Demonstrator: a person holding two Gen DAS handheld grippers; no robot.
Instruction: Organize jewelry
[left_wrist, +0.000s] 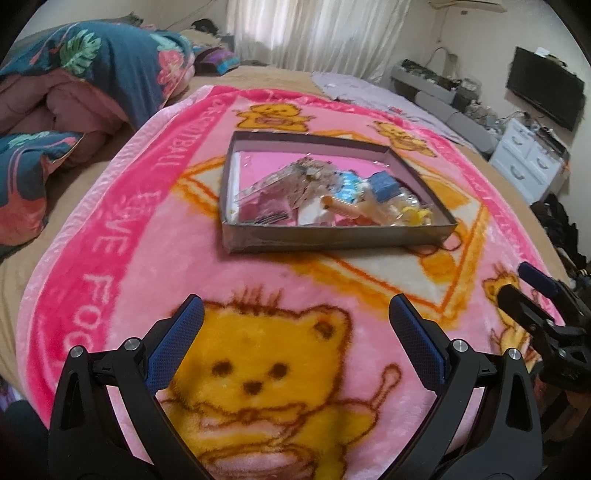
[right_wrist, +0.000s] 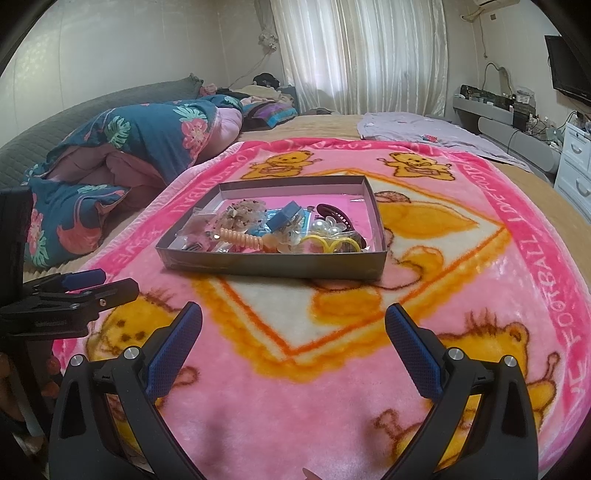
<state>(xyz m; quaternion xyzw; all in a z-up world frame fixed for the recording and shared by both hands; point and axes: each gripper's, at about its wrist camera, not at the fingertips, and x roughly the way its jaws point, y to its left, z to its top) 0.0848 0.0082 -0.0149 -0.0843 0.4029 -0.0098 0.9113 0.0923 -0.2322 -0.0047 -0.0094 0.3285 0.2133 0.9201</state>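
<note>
The left gripper (left_wrist: 295, 321) hangs low over the near end of the bed with its blue-padded fingers (left_wrist: 177, 343) spread wide and nothing between them. Under it lies the big yellow bear (left_wrist: 258, 362) printed on a pink fleece blanket (left_wrist: 110, 236). The right gripper (right_wrist: 293, 328) sits just beside it at about the same height, its jaws equally wide and empty, over the blanket's orange-edged cream diamond (right_wrist: 280, 314). Each tool shows at the edge of the other's view, black-framed with a blue tip.

Ahead of both, well apart from the fingertips, a shallow grey cardboard tray (right_wrist: 273, 264) rests flat on the blanket. The jewelry and hair things lie heaped toward its near side: a peach spiral hair tie (right_wrist: 242, 236), yellow hair rings (right_wrist: 332, 243), a cluster of pearly beads (right_wrist: 327, 225), a dark brown hair clip (right_wrist: 334, 214), a small blue box (right_wrist: 284, 218), and a pale sequined piece (right_wrist: 240, 216) in clear wrapping. The far part of the tray is bare pink lining. From the left side the contents are blurred, though the blue box (left_wrist: 386, 184) and the spiral tie (left_wrist: 340, 206) can be made out.

Beyond the blanket, a folded floral quilt (right_wrist: 140, 147) is piled on the left of the bed, and a lilac cloth (right_wrist: 424, 129) lies at the far right. White curtains (right_wrist: 362, 55) cover the window; a dark television (left_wrist: 543, 86) hangs on the right wall above a white drawer unit (left_wrist: 528, 158).
</note>
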